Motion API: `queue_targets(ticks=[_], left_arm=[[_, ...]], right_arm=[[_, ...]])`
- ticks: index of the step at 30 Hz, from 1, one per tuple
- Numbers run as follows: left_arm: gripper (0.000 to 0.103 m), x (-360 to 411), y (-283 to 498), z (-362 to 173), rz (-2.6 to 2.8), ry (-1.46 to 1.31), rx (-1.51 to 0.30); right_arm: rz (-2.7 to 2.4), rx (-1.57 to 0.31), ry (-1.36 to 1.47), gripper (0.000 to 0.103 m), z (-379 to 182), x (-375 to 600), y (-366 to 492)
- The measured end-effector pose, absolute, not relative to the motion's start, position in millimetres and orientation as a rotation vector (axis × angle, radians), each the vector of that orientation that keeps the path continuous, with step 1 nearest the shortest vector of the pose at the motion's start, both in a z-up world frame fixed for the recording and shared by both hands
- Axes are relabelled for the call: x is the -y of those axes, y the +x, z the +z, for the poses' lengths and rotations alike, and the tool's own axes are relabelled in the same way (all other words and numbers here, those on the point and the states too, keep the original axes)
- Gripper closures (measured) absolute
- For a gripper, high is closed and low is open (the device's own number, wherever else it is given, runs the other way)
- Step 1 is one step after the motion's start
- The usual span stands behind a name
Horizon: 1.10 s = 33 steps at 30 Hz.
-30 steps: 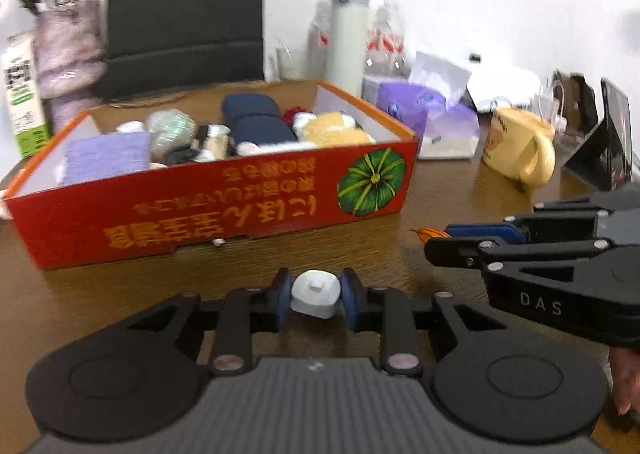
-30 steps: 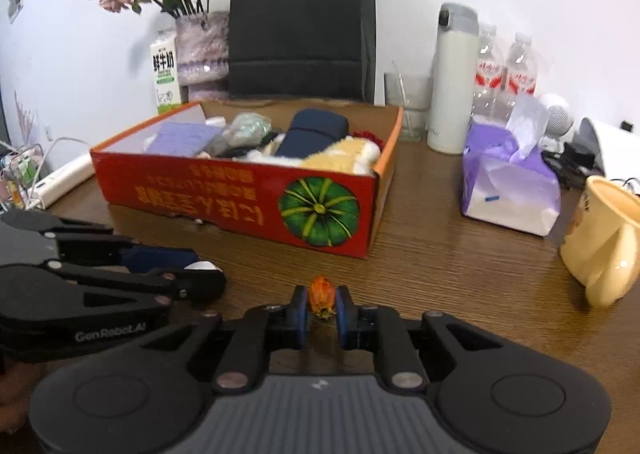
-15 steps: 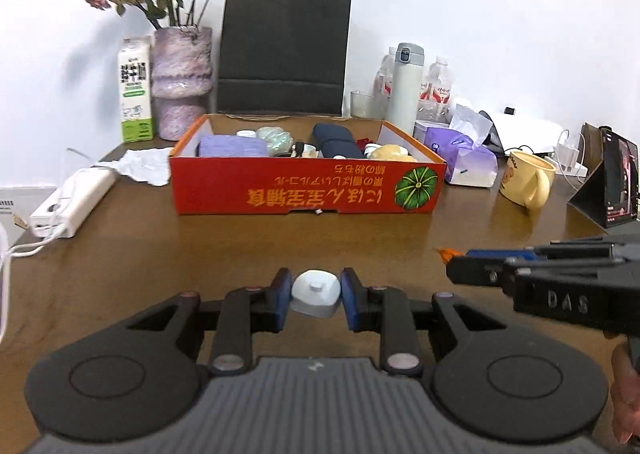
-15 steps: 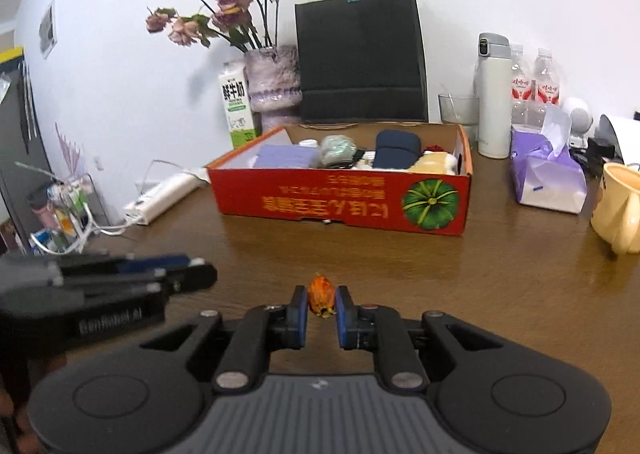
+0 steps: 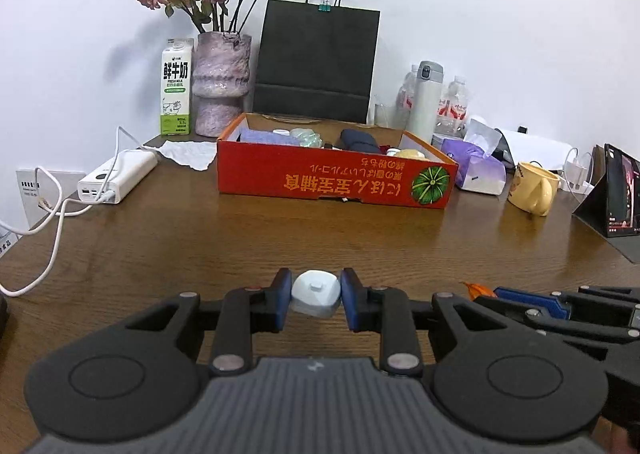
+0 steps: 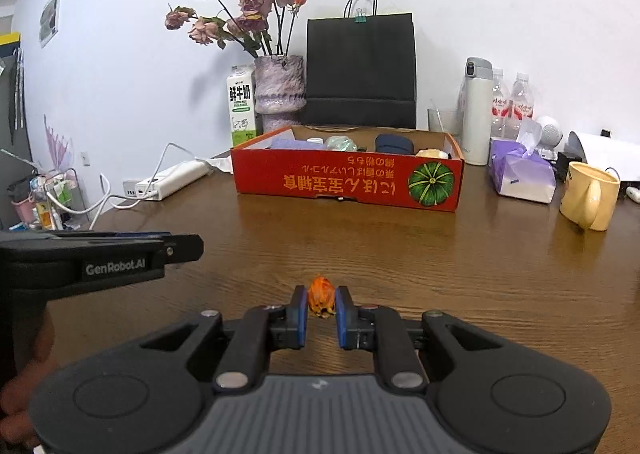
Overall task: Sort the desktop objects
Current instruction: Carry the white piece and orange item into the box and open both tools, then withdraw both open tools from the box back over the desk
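The left gripper [image 5: 315, 294] held a small white object [image 5: 315, 293] between its fingers, the right gripper [image 6: 321, 302] an orange object [image 6: 321, 295], both above the bench [image 5: 280, 238] near its front edge, well short of the red box [image 5: 332, 174]

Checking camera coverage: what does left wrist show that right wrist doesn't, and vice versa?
Left wrist only: the left claw shut on a white cap-like piece, and a dark tablet stand at the right edge. Right wrist only: the right claw shut on a small orange object, and a wall picture. Both: red box, yellow mug, black bag.
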State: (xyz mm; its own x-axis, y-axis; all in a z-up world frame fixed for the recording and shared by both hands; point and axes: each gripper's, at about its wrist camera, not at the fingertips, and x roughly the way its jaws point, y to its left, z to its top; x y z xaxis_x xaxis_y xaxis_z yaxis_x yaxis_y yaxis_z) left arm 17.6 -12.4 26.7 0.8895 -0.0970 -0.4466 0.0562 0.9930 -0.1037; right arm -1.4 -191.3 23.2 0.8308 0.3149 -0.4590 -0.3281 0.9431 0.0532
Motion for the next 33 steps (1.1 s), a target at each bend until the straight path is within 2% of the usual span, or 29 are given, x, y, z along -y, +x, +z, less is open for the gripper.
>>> queue_targets(ticks=[9,15,20,27,28,30,32,33], left_arm=[[0.076,0.6,58.4,65.3,-0.063,-0.094,-0.402],[0.076,-11.0,128.9,103.4,-0.128,-0.108,-0.413],[0.076,-19.5,202.0,120.8,-0.157,-0.116,-0.495],[0.076,-18.6,292.0,103.4,-0.204,-0.152,-0.692],[0.075,-17.1,302.9,95.8,-0.22,-0.164,-0.736],[0.071,-12.4,321.4,78.2,-0.263,-0.157,-0.814],[0.06,-13.1,329.1,67.1,-0.239,-0.156,-0.834],[0.059,-14.2,332.0,63.9,-0.232,-0.153,-0.835]], right_arm=[[0.318,-0.405,0.038,0.09,59.4,214.3,38.5],[0.357,-0.36,0.073,0.09,99.7,225.7,106.0],[0.377,-0.387,0.048,0.09,116.3,213.1,182.2],[0.416,-0.636,0.062,0.089,92.3,181.0,291.3],[0.418,-0.684,0.073,0.087,86.0,177.5,303.7],[0.427,-0.776,0.094,0.085,72.7,172.1,323.7],[0.449,-0.808,0.123,0.075,63.2,170.8,330.3],[0.45,-0.804,0.134,0.072,61.7,171.3,329.9]])
